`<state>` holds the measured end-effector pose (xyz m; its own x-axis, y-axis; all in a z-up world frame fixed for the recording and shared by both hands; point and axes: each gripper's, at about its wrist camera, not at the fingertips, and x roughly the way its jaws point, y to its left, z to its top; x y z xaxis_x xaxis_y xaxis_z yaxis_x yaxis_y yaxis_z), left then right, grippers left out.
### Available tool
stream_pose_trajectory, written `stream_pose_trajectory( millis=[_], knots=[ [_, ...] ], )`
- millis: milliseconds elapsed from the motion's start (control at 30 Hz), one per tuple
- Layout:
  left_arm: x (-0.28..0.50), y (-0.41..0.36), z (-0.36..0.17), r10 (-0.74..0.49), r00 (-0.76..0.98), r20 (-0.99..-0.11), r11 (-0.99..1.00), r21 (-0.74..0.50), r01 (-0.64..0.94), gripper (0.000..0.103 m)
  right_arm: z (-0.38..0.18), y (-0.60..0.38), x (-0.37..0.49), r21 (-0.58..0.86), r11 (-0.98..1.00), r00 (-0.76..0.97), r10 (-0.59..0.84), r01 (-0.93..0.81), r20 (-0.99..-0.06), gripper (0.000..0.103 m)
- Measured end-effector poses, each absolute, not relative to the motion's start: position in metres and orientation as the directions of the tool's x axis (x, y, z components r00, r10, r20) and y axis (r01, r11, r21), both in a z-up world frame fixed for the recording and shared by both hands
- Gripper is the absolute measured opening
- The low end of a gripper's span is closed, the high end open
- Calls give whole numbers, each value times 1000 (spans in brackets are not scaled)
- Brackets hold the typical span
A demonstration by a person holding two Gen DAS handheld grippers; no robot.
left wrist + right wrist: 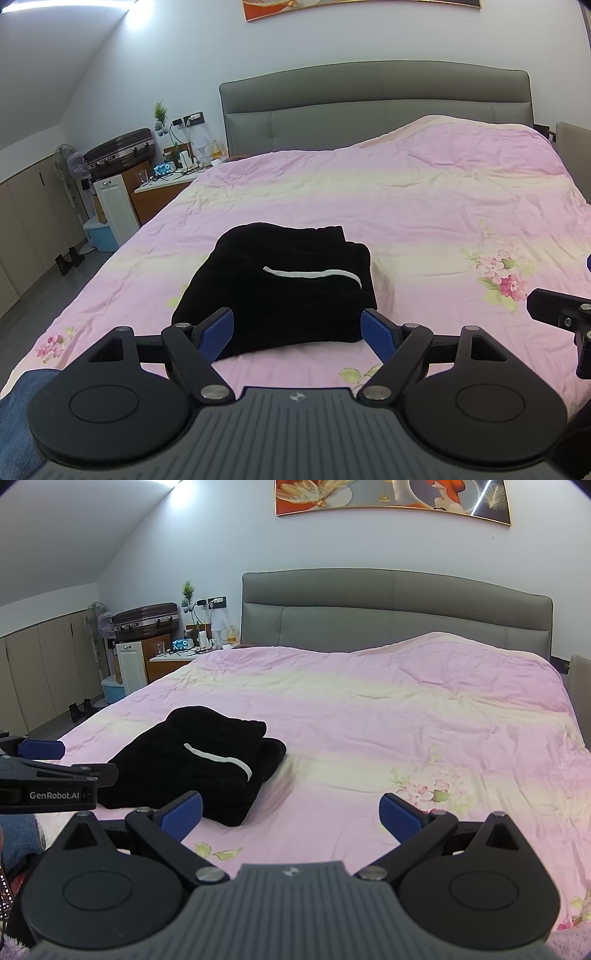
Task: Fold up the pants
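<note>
Black pants with a white stripe lie folded into a compact bundle on the pink floral bedspread. My left gripper is open and empty, just in front of the bundle's near edge. In the right wrist view the pants lie to the left. My right gripper is open and empty over bare bedspread, to the right of the bundle. The left gripper shows at that view's left edge, and part of the right gripper shows at the left wrist view's right edge.
A grey padded headboard stands at the far end of the bed. Left of the bed are a nightstand with clutter, a suitcase, a fan, a white appliance and a blue bin. The floor runs along the left side.
</note>
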<state>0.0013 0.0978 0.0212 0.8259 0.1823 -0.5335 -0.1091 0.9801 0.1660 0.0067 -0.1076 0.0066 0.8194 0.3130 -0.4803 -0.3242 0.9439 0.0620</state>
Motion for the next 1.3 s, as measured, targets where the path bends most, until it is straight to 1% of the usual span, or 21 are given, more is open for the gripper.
stream_pose_trajectory(
  millis=[1300],
  knots=[
    [-1, 90, 22, 187, 823, -536, 980, 157, -120, 92, 9, -107, 3, 58, 939, 815, 324, -340, -479, 98]
  ],
)
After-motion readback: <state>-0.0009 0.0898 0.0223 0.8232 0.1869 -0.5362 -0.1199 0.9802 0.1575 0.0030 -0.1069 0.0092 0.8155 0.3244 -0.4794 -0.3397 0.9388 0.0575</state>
